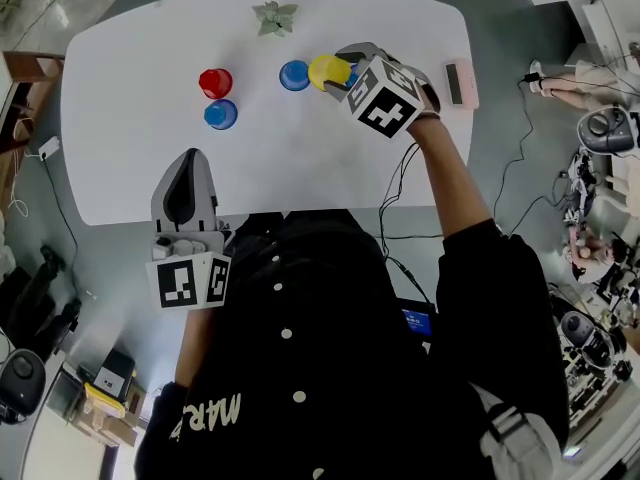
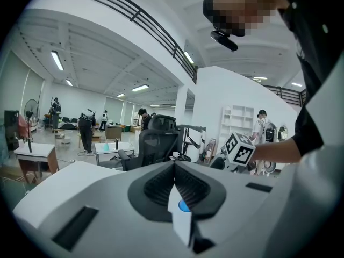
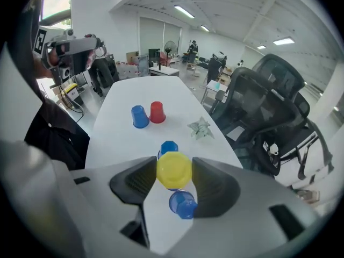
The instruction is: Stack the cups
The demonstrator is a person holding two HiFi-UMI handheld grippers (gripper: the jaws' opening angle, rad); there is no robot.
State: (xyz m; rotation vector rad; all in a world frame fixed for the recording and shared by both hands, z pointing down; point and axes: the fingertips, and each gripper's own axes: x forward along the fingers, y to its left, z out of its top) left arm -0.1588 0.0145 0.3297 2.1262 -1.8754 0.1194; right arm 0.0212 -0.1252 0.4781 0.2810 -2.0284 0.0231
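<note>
**Table** (image 1: 130, 168): white, rounded. All the cups are on its far half; the near half is bare.

**Left gripper** (image 2: 175, 168): low at the near table edge, well apart from every cup. Its jaws are pressed together with nothing between them.

**Right gripper** (image 3: 174, 168): over the far right part of the table, pointing steeply down. Its jaws stand partly apart and are clamped on the yellow cup (image 1: 326, 71), one pad on each side wall. The cup is upside down, base towards the camera, and appears to be off the table.

**Cups on the table:**
- A blue cup (image 3: 183, 204) shows below the jaws, near the yellow one. I cannot tell whether it is upright or tipped.
- A second blue cup (image 1: 294, 75) stands just beside the yellow cup, on its left.
- A red cup (image 1: 215, 82) and a third blue cup (image 1: 220, 115) stand close together further left.

**Step in hand (judged):** carrying the yellow cup to a stacking partner.

**Recommendations:**
- Centre the yellow cup's mouth squarely over the chosen cup's base before lowering it.
- Keep the cup level.
- Come down straight, so that the rim does not catch the cup below and push it aside.
- Open the jaws only once the cup has seated.
</note>
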